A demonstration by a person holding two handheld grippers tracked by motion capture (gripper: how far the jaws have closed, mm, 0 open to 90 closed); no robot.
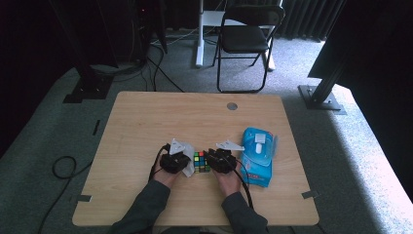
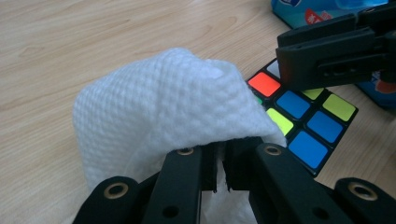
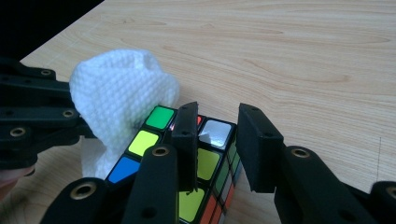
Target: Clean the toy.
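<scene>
1. High view: puzzle cube (image 1: 201, 162) sits on desk (image 1: 146, 126) between left gripper (image 1: 181, 162) and right gripper (image 1: 214, 160).
2. Left gripper view: jaws clamped on white wipe (image 2: 163, 107), soft and limp, draped beside cube; pinch it by a fold.
3. Right gripper view: jaws straddle the cube's corner, one pad on top; contact on the other side unclear. Cube rigid, light, glossy, likely slippery; take by flat opposite faces.
</scene>
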